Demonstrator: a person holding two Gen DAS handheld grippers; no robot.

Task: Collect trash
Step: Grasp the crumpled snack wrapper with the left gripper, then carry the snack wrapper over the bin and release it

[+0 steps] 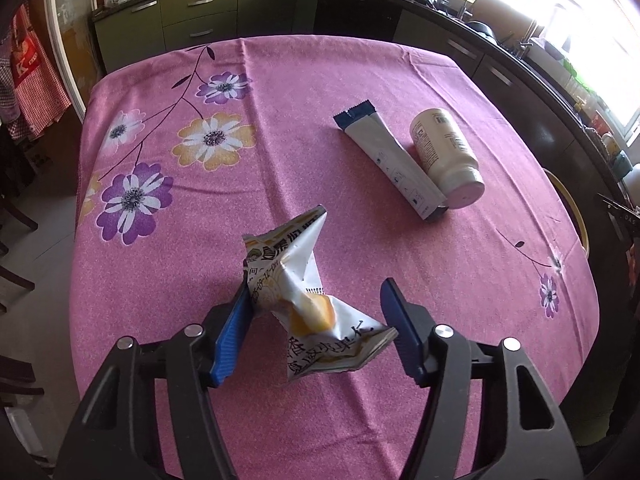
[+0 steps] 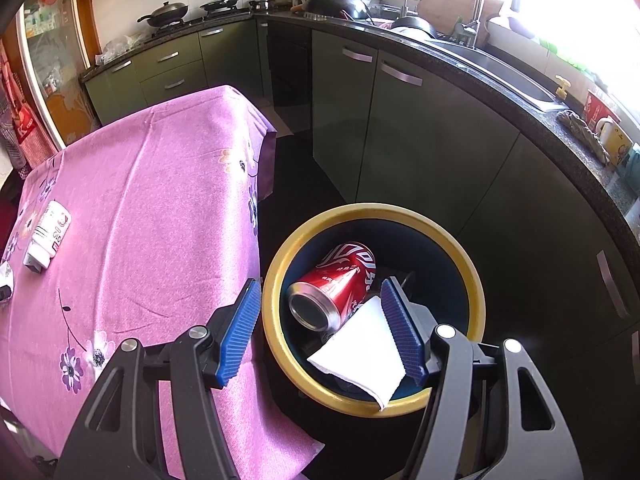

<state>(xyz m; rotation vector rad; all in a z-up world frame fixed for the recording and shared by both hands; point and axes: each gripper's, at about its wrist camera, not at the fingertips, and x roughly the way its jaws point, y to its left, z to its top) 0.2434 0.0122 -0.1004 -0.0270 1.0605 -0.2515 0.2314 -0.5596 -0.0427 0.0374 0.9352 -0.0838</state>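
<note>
A crumpled white-and-yellow snack wrapper stands on the pink tablecloth between the blue pads of my left gripper. The left pad lies against the wrapper's edge and the right pad meets its lower corner. Farther right lie a white tube with blue ends and a cream bottle on its side, touching each other. My right gripper hangs open and empty over a yellow-rimmed bin beside the table. Inside the bin lie a red soda can and a white paper.
The bin's rim shows past the table's right edge. Green kitchen cabinets and a dark counter with a sink curve behind the bin. The cream bottle also shows at the left of the right wrist view.
</note>
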